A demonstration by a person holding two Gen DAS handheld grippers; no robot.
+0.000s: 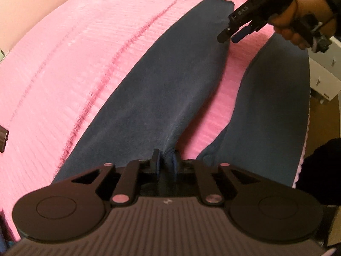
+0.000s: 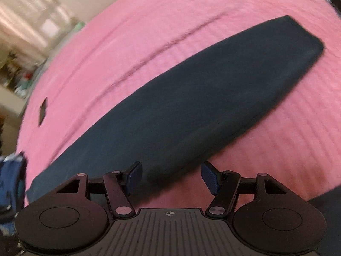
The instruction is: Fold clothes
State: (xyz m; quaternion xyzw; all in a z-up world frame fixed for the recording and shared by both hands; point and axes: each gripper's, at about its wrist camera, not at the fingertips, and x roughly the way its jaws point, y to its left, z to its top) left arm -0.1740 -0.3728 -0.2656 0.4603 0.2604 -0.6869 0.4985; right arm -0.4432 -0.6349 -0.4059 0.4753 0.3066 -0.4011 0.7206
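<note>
Navy trousers point(image 1: 153, 89): spread on pink bedspread point(image 1: 64, 64), legs splayed toward 12 and 2 o'clock; no fold made yet. Left gripper point(image 1: 166, 162): pinching crotch fabric. Right gripper point(image 2: 171, 176): fingers wide, empty, above one leg

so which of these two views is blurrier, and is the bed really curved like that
The right wrist view is blurrier: the room at the left edge and the pink blanket are smeared, though the right gripper is sharp. The left wrist view is crisper, showing the trousers pinched in the left gripper. The curve is fisheye distortion in both views.
</note>
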